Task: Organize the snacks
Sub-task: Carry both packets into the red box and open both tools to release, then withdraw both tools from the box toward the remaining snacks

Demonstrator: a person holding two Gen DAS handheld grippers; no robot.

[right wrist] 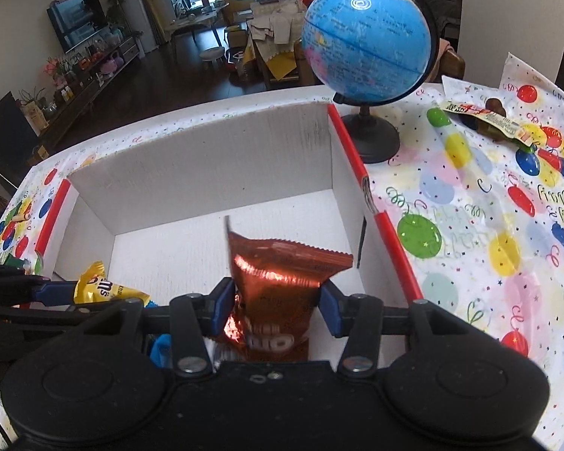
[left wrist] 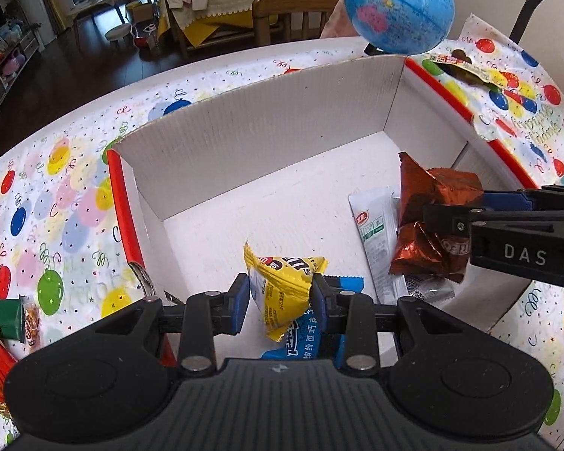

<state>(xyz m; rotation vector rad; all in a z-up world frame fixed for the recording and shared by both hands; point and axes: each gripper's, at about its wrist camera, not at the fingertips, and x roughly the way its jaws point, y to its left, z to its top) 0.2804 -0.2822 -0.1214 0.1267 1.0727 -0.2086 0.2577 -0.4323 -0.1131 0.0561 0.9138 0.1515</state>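
The left claw (left wrist: 281, 302) is clamped on a yellow candy packet (left wrist: 282, 289), held over the near end of the white cardboard box (left wrist: 267, 139). The right claw (right wrist: 275, 306) has a brown foil packet (right wrist: 278, 285) between its pads, inside the same box. A globe (right wrist: 366, 41) stands on the balloon-patterned surface (right wrist: 470, 225) beside the box.

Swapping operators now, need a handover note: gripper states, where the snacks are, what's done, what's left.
Left hand-held gripper: shut on the yellow M&M's packet, low inside the white cardboard box.
Right hand-held gripper: brown foil packet between its fingers, over the box; grip unclear.
Done: blue chocolate bar, white sachet and a second brown packet in the box.
Left: release both; snacks remain on the balloon tablecloth.
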